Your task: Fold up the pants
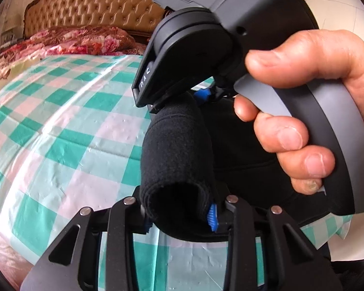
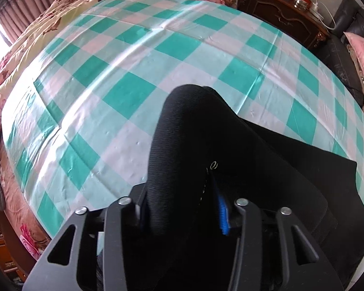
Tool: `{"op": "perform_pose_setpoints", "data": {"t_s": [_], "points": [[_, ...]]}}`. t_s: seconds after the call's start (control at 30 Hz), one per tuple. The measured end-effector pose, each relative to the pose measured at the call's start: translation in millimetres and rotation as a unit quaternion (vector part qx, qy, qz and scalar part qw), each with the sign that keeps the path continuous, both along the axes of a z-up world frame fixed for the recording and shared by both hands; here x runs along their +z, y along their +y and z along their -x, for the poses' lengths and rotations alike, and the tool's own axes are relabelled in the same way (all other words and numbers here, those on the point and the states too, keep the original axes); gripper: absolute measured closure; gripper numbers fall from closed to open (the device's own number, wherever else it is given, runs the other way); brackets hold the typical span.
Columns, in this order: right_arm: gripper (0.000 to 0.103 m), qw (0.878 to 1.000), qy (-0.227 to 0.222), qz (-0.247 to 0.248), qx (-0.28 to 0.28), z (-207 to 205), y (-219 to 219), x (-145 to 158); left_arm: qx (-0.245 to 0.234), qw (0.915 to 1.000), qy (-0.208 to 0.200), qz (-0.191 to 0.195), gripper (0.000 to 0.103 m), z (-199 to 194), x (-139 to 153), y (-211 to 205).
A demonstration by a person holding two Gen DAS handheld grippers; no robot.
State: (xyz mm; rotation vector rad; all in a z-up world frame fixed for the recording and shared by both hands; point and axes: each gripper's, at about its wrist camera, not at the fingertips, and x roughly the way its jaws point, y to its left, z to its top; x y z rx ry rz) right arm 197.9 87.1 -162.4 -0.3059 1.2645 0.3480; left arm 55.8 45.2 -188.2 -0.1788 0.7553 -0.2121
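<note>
The black pants (image 1: pixel 172 145) hang as a rolled, doubled band of cloth between my two grippers, above the checked sheet. In the left wrist view my left gripper (image 1: pixel 179 218) is shut on the near end of this band, with a blue pad (image 1: pixel 212 218) pressed into it. Just beyond, a hand (image 1: pixel 303 97) holds my right gripper (image 1: pixel 182 101), shut on the far end of the same band. In the right wrist view my right gripper (image 2: pixel 182 215) pinches a raised fold of the pants (image 2: pixel 254 157). The rest of the pants lies flat on the bed to the right.
A green and white checked sheet (image 2: pixel 133 72) covers the bed. Floral quilts (image 1: pixel 72 41) are piled below the tufted headboard (image 1: pixel 97 4). A dark wooden nightstand (image 2: pixel 286 17) and a pink pillow (image 2: pixel 361 58) stand beyond the bed's far right side.
</note>
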Motion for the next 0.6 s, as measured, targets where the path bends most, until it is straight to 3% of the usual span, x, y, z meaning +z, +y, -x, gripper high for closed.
{"op": "perform_pose_setpoints", "data": {"t_s": [0.13, 0.17, 0.3, 0.4, 0.5, 0.6], "points": [[0.071, 0.998, -0.016, -0.061, 0.000, 4.6, -19.7, 32.6, -0.014, 0.9984, -0.040, -0.037, 0.072, 7.5, 30.8, -15.2], [0.071, 0.995, -0.024, -0.096, -0.005, 6.2, -35.5, 51.8, -0.021, 0.9968, -0.057, -0.052, 0.072, 9.7, 43.7, -22.9], [0.072, 0.978, -0.048, -0.201, -0.028, 10.3, -104.4, 108.1, -0.062, 0.9819, -0.124, -0.129, 0.072, 17.9, 93.8, -72.2], [0.072, 0.959, -0.064, -0.272, -0.050, 19.5, -179.7, 142.2, -0.103, 0.9600, -0.177, -0.192, 0.072, 27.3, 125.0, -129.3], [0.071, 0.939, -0.074, -0.325, -0.080, 34.0, -261.0, 156.9, -0.154, 0.9287, -0.221, -0.255, 0.072, 40.3, 139.5, -200.8], [0.071, 0.922, -0.077, -0.362, -0.116, 50.2, -343.1, 149.3, -0.212, 0.8902, -0.253, -0.314, 0.071, 54.8, 130.6, -281.5]]}}
